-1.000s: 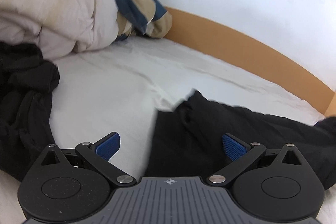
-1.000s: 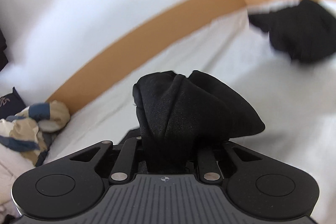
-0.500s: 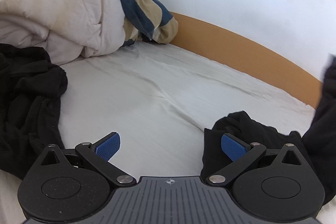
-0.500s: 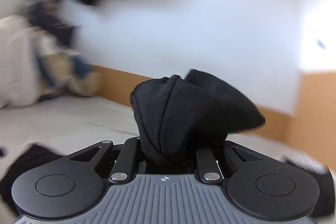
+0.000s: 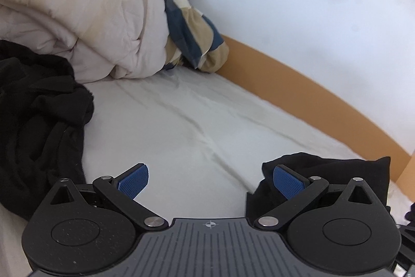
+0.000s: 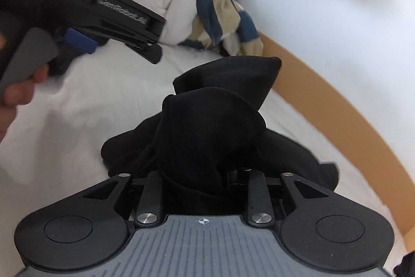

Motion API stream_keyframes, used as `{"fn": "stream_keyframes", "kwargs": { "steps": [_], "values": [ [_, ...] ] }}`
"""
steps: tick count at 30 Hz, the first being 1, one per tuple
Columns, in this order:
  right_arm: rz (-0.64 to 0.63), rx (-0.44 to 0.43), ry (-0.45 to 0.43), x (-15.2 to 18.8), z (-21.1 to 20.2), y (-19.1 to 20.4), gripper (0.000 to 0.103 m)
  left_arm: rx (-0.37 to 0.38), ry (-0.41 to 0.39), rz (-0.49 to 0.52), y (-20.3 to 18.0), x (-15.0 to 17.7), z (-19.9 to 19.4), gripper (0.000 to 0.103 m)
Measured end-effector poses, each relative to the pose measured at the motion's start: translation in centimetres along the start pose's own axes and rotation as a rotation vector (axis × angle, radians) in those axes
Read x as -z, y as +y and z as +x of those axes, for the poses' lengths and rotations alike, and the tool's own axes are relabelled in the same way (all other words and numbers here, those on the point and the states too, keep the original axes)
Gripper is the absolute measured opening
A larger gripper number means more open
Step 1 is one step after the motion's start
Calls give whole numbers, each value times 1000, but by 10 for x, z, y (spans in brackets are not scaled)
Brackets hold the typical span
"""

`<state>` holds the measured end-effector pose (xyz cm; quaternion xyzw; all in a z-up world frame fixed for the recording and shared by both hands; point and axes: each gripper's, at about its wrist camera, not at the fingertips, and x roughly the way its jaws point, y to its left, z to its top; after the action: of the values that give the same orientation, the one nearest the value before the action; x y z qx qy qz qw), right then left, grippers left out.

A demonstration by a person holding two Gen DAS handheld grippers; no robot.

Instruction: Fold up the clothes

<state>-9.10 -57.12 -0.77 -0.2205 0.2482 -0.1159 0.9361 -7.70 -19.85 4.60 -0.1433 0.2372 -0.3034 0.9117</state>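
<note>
My right gripper is shut on a bunch of the black garment, whose pinched cloth stands up in a peak while the rest trails onto the white sheet. The same black garment lies crumpled behind my left gripper's right finger. My left gripper hangs open over bare sheet, its blue pads holding nothing. From the right wrist view the left gripper shows at upper left, held by a hand. A second heap of black clothes lies at the left.
A bunched white duvet with a blue and beige patterned cover fills the bed's far left. An orange wooden bed frame runs along the white wall. Wrinkled sheet lies between the two black heaps.
The right gripper has swung back down over the bed with the black garment still pinched. The garment has been dragged off to the right in the left wrist view. The left gripper stays open.
</note>
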Motion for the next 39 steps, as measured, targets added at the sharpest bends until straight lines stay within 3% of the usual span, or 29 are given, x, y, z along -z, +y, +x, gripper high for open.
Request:
{"fn": "stream_keyframes", "kwargs": {
  "steps": [4, 10, 12, 19, 22, 25, 30, 35, 39],
  "values": [
    [184, -85, -183, 5, -49, -39, 39, -7, 4, 14, -6, 0, 3, 103],
    [402, -203, -259, 35, -73, -96, 43, -4, 15, -40, -3, -1, 8, 103],
    [363, -169, -241, 32, -73, -94, 52, -8, 20, -42, -2, -1, 10, 102],
    [135, -44, -84, -11, -31, -38, 55, 5, 10, -27, -4, 0, 8, 102],
    [55, -15, -13, -22, -3, -10, 65, 63, 0, 25, -12, 0, 2, 102],
    [-8, -3, 5, -26, 5, 2, 76, 176, 1, 123, -29, 1, -5, 102],
    [-72, -13, 5, -29, -9, -7, 76, 196, 72, 213, -55, 12, 9, 102],
    [-166, -35, -16, -32, -42, -18, 77, 37, 133, 262, -62, 23, 29, 103],
    [-156, -48, -202, -26, -86, -47, 77, 25, 155, 234, -53, 22, 29, 103]
  ]
}}
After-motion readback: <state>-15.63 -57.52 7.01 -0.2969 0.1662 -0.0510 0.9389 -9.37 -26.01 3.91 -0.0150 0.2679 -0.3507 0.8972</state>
